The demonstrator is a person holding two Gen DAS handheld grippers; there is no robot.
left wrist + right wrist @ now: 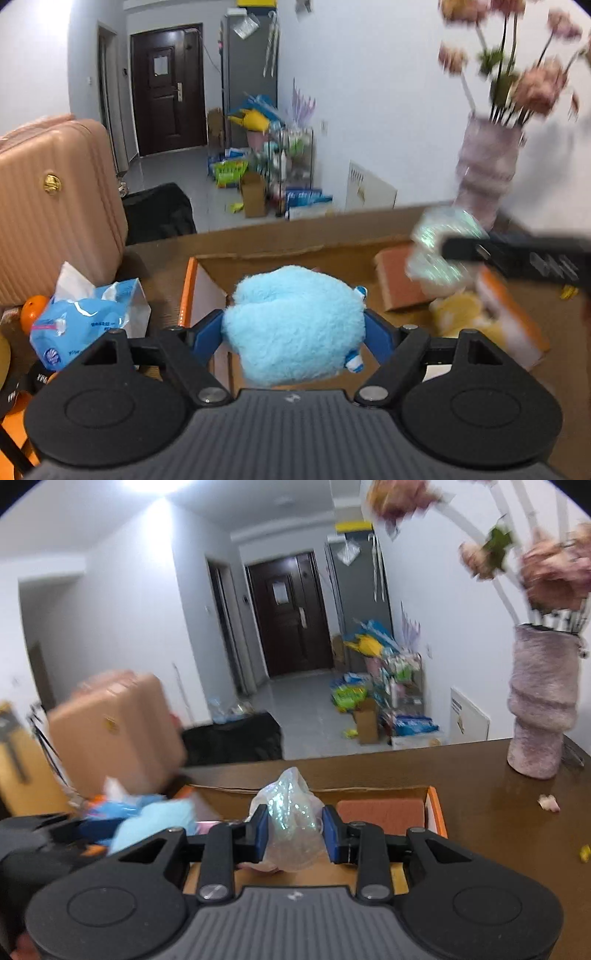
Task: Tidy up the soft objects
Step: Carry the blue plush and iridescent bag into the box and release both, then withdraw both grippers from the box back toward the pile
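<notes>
The left claw (293, 332) grips a fluffy blue plush toy (295, 325) between widely spread blue pads, held over the open cardboard box (258, 254). The right claw (293, 834), jaws fairly narrow, pinches a crinkly iridescent bag (291, 819) above the same box. Inside lie a yellow plush (458, 310) and an orange-red block (380, 810). Farther off on the brown counter (480, 775) stands a pink vase (543, 701) of flowers.

One fluffy light-blue plush toy (293, 325) sits at centre frame, one shimmering translucent pouch (291, 823) at centre of the right view. One open cardboard box (369, 258), one yellow plush (458, 310), one blue tissue pack (88, 317), one pink ribbed suitcase (55, 206), one lilac vase (541, 705).
</notes>
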